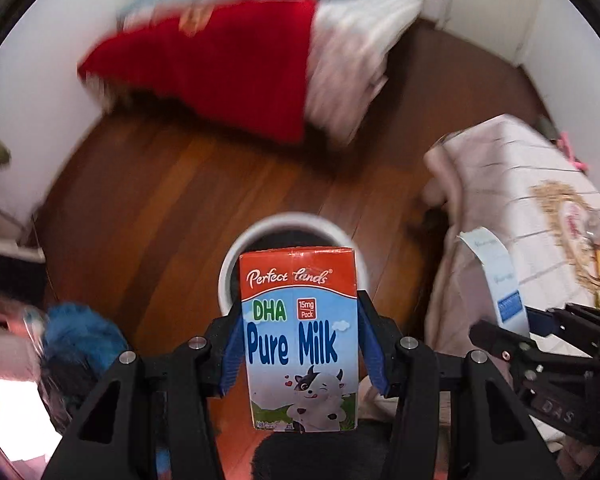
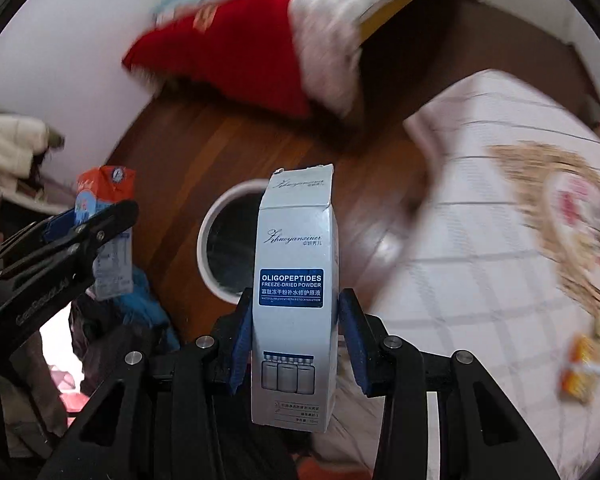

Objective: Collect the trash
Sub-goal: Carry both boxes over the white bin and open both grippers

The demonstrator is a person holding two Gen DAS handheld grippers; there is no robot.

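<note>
Left wrist view — left gripper [image 1: 302, 344] pinching milk carton [image 1: 300, 336], right gripper [image 2: 296, 344] pinching white box [image 2: 296, 300] — both hanging over white bin [image 1: 236, 256].

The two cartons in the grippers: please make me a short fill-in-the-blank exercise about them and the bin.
1. The left gripper holds a carton labelled "Pure ____".
2. The right gripper holds a pale box labelled "Freeze-dried ____".
3. The white-rimmed bin stands on a ____ floor.
4. The cushion by the wall is ____.

Missing words: Milk; Powder; wooden; red
</note>
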